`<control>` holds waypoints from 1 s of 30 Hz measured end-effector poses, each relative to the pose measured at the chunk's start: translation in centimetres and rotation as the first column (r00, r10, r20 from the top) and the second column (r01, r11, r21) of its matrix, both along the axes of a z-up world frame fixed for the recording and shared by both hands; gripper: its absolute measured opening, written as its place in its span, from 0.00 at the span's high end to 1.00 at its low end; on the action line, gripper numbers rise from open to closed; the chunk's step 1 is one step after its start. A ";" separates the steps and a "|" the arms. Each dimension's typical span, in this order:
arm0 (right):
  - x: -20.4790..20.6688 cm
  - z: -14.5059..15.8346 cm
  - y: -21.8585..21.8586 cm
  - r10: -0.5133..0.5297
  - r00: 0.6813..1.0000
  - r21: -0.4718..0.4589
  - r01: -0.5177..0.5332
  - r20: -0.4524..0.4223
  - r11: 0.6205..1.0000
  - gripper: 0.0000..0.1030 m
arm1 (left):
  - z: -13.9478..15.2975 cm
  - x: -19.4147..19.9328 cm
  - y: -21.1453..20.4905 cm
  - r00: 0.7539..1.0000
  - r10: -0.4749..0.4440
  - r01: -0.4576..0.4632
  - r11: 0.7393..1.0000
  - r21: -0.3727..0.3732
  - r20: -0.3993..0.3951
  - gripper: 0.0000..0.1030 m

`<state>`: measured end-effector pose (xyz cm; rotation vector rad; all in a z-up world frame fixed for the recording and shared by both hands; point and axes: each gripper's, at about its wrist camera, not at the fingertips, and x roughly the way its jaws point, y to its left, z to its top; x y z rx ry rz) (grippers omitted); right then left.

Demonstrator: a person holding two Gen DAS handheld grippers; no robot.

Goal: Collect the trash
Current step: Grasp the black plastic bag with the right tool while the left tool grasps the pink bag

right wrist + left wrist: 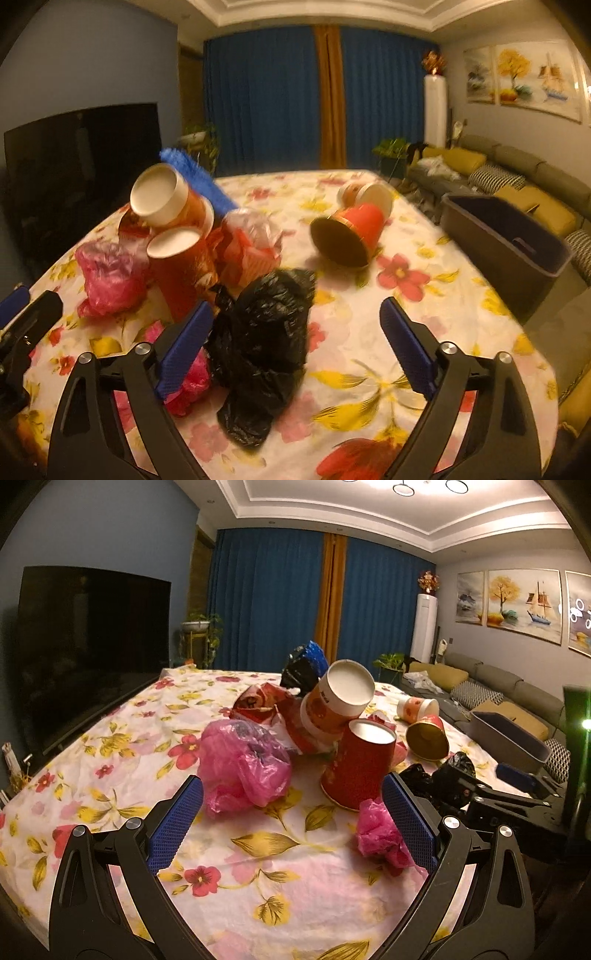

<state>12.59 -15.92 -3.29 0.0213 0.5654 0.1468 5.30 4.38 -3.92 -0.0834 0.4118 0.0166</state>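
Nothing binned yet, I judge: grey plastic bin right looks empty. Crumpled black plastic bag near, red paper cups remain. Left gripper spread, empty. Right gripper spread around black bag, not pinching.

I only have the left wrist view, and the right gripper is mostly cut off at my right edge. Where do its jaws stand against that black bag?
Observer: The right gripper is open, with its jaws on either side of the black plastic bag. The bag sits close by the left pad, well clear of the right one.
Operator: Anything else near that left pad?
Observer: A small pink plastic bag lies just behind it, against the black one.
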 end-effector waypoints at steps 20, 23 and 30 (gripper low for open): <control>-1.4 1.5 -1.7 0.019 0.999 0.031 -0.021 0.036 0.999 0.89 | -1.8 2.0 -4.4 0.981 -0.167 0.168 0.986 0.002 -0.103 0.18; -2.2 2.1 -2.2 0.017 0.999 0.042 -0.019 0.052 0.999 0.89 | -2.4 2.9 -5.6 0.971 -0.191 0.197 0.980 0.022 -0.145 0.32; -3.1 2.7 -3.0 0.013 0.997 0.046 -0.016 0.076 0.999 0.89 | -4.0 4.2 -6.5 0.950 -0.213 0.224 0.974 0.024 -0.227 0.50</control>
